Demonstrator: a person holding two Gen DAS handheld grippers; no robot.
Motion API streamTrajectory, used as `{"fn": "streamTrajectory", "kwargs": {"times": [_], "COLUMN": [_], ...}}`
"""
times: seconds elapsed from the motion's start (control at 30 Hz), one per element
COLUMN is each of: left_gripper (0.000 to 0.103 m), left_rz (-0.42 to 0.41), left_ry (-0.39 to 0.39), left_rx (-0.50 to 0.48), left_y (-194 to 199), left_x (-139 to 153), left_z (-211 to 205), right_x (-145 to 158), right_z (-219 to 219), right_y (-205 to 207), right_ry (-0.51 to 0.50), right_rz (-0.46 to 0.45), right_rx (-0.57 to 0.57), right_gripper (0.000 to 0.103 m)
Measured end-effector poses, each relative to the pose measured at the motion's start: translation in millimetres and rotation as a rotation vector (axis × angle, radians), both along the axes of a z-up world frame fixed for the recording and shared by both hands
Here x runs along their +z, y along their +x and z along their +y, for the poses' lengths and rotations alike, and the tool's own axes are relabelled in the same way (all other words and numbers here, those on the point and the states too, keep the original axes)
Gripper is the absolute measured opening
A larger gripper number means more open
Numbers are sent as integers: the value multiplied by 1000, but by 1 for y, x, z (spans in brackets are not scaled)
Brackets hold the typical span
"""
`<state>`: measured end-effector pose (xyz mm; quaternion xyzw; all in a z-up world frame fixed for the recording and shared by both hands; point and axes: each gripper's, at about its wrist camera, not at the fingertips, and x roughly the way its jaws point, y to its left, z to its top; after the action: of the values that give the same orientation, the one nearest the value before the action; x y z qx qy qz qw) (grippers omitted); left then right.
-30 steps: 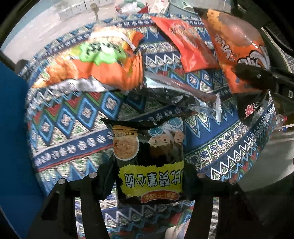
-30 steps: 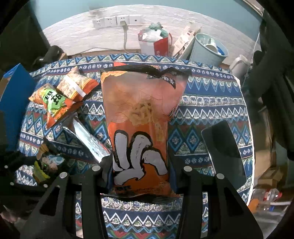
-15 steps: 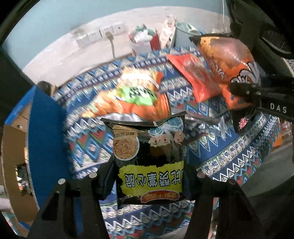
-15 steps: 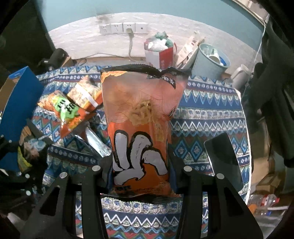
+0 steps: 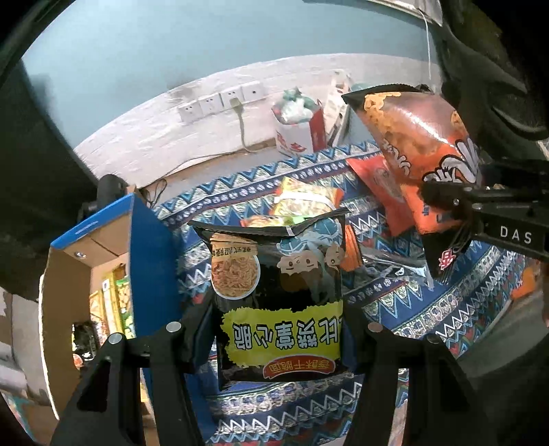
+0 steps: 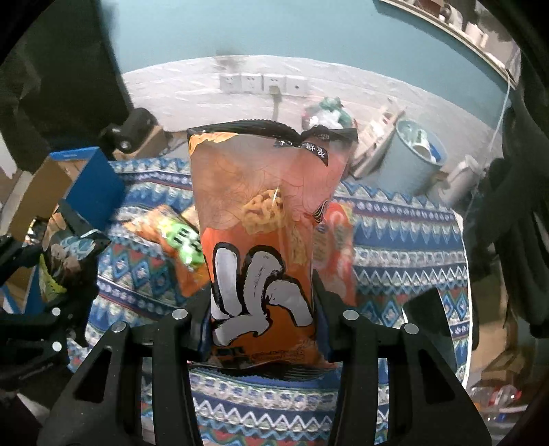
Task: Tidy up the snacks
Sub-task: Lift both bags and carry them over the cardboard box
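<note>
I note a black snack bag [image 5: 278,295] with a yellow text panel, a round noodle picture and a red-orange oval label near its lower edge. The tall bag [image 6: 260,247] is orange, fading to pale pink higher up, with a black top seal and bold white brush strokes outlined in black. The tablecloth [image 6: 405,240] shows blue, white and red bands of zigzags and diamonds. I see an orange packet with a bright green patch [image 6: 178,240], a red flat packet [image 5: 377,178], and a blue carton with brown inner faces [image 5: 113,247]. Wall [image 6: 274,31] teal above, whitish below.
</note>
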<state>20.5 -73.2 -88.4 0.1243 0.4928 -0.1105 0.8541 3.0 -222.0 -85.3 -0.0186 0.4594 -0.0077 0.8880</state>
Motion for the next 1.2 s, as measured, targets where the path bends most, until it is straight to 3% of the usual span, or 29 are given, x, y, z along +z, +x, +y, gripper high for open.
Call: {"fn": "streamTrajectory", "kwargs": {"times": [0.3, 0.67, 1.2], "left_gripper": [60, 60, 60], "left_rz": [-46, -58, -65], "left_ry": [-14, -50, -44], "left_rx": [51, 133, 258], "left_y": [4, 8, 9], "left_x": [20, 29, 17], "left_z": [37, 92, 178], "right_x": [19, 20, 27], "right_z": [37, 81, 169], "right_y": [12, 32, 74], "right_ry": [9, 0, -6], "right_rz": [-35, -15, -7], "right_rx": [56, 108, 222], "right_gripper": [44, 44, 44]}}
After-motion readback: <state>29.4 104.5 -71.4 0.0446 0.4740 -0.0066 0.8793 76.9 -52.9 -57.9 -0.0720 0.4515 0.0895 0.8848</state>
